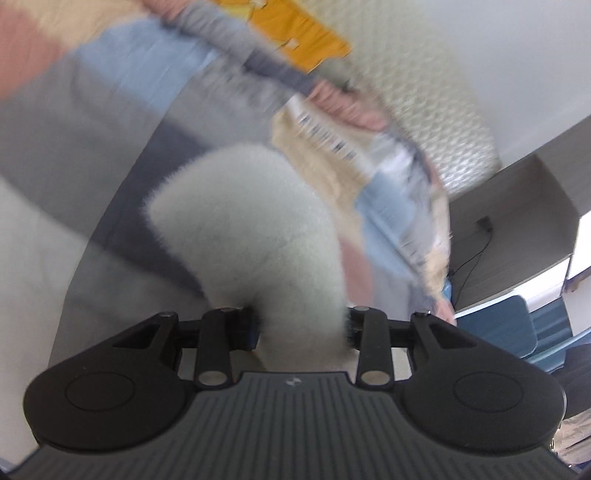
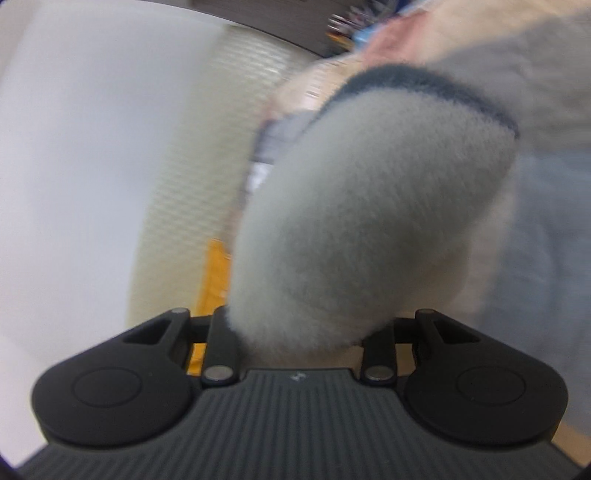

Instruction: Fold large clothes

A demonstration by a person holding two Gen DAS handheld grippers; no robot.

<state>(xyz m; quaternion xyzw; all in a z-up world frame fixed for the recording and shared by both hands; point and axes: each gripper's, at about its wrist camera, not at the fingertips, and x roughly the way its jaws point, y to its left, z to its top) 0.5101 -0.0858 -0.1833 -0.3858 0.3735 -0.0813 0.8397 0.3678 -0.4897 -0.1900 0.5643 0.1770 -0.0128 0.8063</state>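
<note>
Clearly the biggest thing in sight is the large garment (image 1: 122,122), a fuzzy knit in blocks of pale blue, grey, beige and pink with a dark band, which hangs spread in the air across the upper left wrist view, blurred throughout. No part of it can be seen resting on a surface or a bed (what lies beneath it is hidden). Behind it runs a pale textured panel (image 1: 424,110) and a plain white wall (image 2: 74,166), with an orange sheet (image 1: 303,33) showing past the garment's top edge. At the far right of the left wrist view stand a grey partition (image 1: 528,206) with a dark cable, and below it a blue chair (image 1: 513,332).

One pale fluffy fold of the garment bulges out of the left gripper (image 1: 301,326), whose jaws are pinching that fold between them. Another thick fold, pale grey-green with a dark stripe near its far end, fills the middle of the right wrist view and rises from the right gripper (image 2: 299,339); its jaws are likewise clamped on the cloth. Both pairs of fingertips are buried in the pile and cannot be made out.

A small hand (image 1: 445,310) shows just below the garment's lower right edge.
</note>
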